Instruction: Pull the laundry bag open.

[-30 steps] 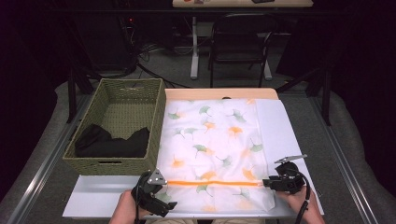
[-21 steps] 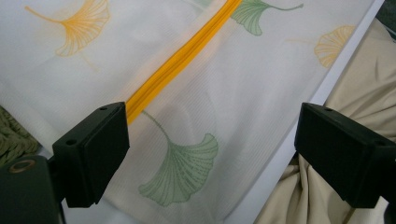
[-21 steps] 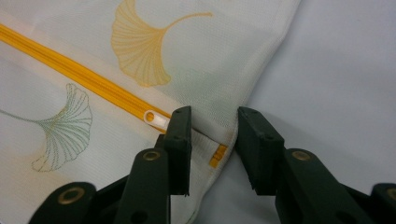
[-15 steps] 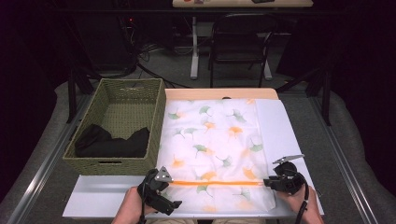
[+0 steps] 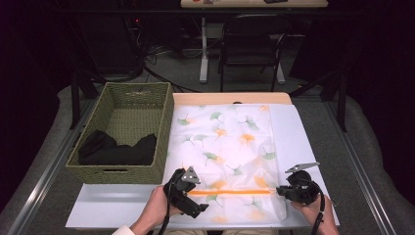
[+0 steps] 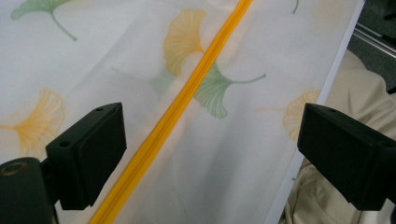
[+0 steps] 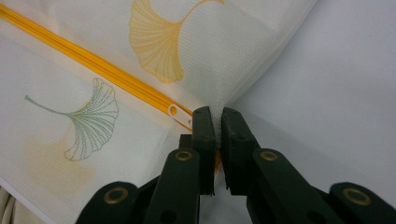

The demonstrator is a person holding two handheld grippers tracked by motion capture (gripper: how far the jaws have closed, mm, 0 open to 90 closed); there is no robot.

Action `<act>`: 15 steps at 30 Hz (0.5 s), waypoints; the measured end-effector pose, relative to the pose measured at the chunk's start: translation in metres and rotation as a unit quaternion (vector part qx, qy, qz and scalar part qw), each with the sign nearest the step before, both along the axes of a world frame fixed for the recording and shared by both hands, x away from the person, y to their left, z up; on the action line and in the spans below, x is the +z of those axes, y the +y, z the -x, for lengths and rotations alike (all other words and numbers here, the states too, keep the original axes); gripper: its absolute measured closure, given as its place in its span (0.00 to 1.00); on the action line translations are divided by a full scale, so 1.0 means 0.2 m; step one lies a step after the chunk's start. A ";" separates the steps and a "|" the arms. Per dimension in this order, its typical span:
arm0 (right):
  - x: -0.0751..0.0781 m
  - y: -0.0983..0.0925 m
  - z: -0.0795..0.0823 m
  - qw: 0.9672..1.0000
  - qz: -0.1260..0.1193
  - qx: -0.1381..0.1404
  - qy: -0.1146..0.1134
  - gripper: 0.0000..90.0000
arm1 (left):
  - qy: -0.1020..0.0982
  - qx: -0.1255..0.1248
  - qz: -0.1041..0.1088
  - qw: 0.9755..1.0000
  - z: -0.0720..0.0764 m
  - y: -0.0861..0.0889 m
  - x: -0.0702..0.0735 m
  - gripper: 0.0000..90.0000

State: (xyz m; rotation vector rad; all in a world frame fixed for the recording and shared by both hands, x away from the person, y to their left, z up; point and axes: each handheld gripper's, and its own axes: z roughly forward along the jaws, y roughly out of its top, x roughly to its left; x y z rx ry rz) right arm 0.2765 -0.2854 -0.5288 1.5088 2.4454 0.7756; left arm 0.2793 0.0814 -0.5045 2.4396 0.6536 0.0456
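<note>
Ginkgo-print mesh laundry bag [image 5: 222,152] lying flat on the table, beside the wicker basket [image 5: 125,129]. Right gripper [image 7: 215,122], jaws just closing, pinches the bag's edge by the orange zipper [image 5: 229,192]; keep it anchored. Left gripper [image 6: 210,154], jaws wide and empty, should find the zipper pull [image 7: 179,113].

From my high view I'm looking forward and down across the whole table [image 5: 298,142], far enough back to take in the wicker basket [image 5: 122,134], the printed mesh bag [image 5: 227,152] and the dark room beyond. My left gripper view sits close above that bag [image 6: 140,60], peering between its own jaws along the orange zipper [image 6: 187,98], with the table's near edge running at the picture's right. My right gripper view is nearer still, almost on the bag's corner [image 7: 224,60] by the zipper's end [image 7: 93,60], so all three views share that orange zipper line [image 5: 230,192].
</note>
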 end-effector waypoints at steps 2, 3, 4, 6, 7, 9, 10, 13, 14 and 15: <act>0.01 0.01 0.00 1.000 -0.007 0.003 -0.007 0.94 | -0.004 -0.006 0.005 1.000 -0.01 -0.04 0.01 0.07; 0.01 0.01 0.01 1.000 -0.006 0.006 -0.011 0.94 | -0.005 -0.011 0.007 1.000 -0.02 -0.06 0.02 0.07; 0.02 0.01 0.01 1.000 -0.008 0.009 -0.013 0.94 | -0.007 -0.018 0.006 1.000 -0.03 -0.08 0.02 0.07; 0.03 0.01 0.01 1.000 -0.007 0.013 -0.019 0.94 | -0.009 -0.029 0.009 0.999 -0.03 -0.12 0.03 0.06; 0.03 0.01 0.01 1.000 -0.008 0.016 -0.021 0.94 | -0.011 -0.035 0.009 0.999 -0.04 -0.14 0.03 0.06; 0.04 0.02 0.02 1.000 -0.013 0.020 -0.020 0.94 | -0.013 -0.047 0.012 0.999 -0.05 -0.19 0.03 0.06; 0.04 0.02 0.02 0.999 -0.016 0.024 -0.022 0.94 | -0.012 -0.053 0.012 0.998 -0.05 -0.21 0.02 0.06; 0.05 0.02 0.03 0.999 -0.017 0.030 -0.033 0.94 | -0.014 -0.067 0.016 0.998 -0.06 -0.29 0.01 0.05; 0.06 0.02 0.03 0.999 -0.018 0.028 -0.031 0.94 | -0.013 -0.071 0.015 0.997 -0.07 -0.31 0.01 0.05; 0.05 0.02 0.03 0.999 -0.017 0.028 -0.031 0.94 | -0.014 -0.075 0.016 0.997 -0.07 -0.33 0.00 0.05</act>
